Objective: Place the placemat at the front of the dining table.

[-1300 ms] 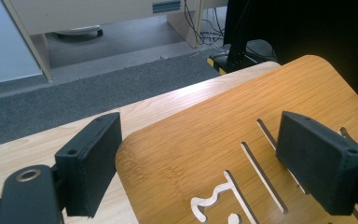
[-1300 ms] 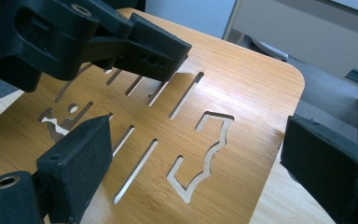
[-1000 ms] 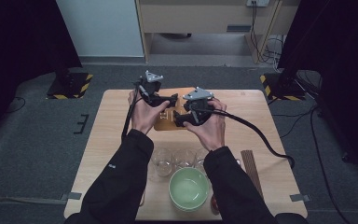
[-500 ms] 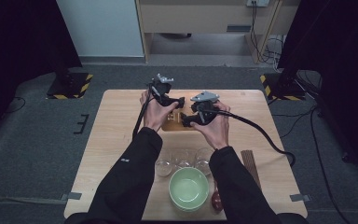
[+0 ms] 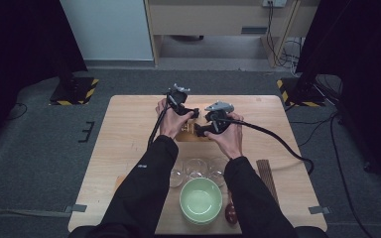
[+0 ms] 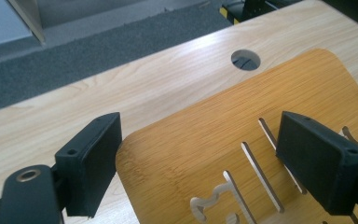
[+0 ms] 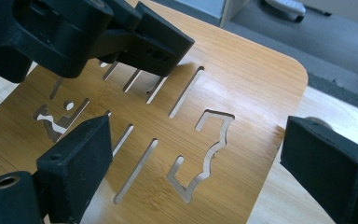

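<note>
Nearest the person on the desk (image 5: 129,129) sits a pale green bowl (image 5: 201,201), with a small dark reddish-brown object (image 5: 231,213) just beside it on its right and a dark slatted strip (image 5: 266,174) farther right. Just beyond the bowl, three clear glass cups (image 5: 196,167) stand in a row between the two dark sleeves. Past them, at the middle of the desk, lies the bamboo tray (image 7: 242,79): a flat, warm-brown board with rounded corners, cut through with narrow straight slots and a few wavy, irregular openings that show the paler desk underneath. The left hand-held gripper (image 6: 214,163) hangs over one rounded corner of the tray, its black jaws spread wide with nothing between them, one over the desk just off the tray's edge and the other above the slots. The right hand-held gripper (image 7: 196,163) is over the opposite side, jaws likewise wide apart and empty, spanning the tray's edge; the left gripper's jaws show dark across the tray ahead of it. Beyond the tray, a round hole (image 6: 245,59) pierces the desk, and farther off lies grey carpet.
</note>
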{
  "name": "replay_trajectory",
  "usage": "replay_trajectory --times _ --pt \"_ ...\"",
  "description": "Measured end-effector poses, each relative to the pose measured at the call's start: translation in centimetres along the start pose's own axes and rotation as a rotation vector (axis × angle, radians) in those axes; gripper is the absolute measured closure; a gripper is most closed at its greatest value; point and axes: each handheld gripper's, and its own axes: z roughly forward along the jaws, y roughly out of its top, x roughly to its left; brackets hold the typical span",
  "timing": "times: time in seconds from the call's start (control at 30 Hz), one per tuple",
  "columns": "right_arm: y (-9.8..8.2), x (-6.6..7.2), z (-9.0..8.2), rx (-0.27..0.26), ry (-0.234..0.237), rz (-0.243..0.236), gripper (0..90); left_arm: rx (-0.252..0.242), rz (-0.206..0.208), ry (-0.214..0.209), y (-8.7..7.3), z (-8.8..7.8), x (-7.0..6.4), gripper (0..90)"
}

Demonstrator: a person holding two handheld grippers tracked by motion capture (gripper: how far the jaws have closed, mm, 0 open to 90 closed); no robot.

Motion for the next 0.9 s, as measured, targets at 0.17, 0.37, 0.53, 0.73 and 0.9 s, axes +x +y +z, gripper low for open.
replay_trajectory --times 0.17,0.37,0.53,0.73,0.9 --pt "-1.3 -0.4 1.6 0.039 0.009 0.006 9.3 0.027 -0.021 -0.020 -1.5 2.3 0.3 14.7" --pt "-3.0 -0.5 3.3 0.094 0.019 0.015 9.3 0.063 -0.042 -0.032 -3.1 4.2 0.2 14.7" --pt "-4.0 -0.5 4.4 0.131 0.034 0.034 9.3 0.107 -0.036 -0.028 -3.8 5.4 0.2 14.7" --pt "-4.5 -0.7 5.5 0.172 0.039 0.044 9.3 0.130 -0.034 -0.020 -4.3 6.5 0.2 14.7" --pt "-4.9 -0.8 6.3 0.204 0.051 0.052 9.3 0.157 -0.040 -0.019 -4.8 7.3 0.3 14.7"
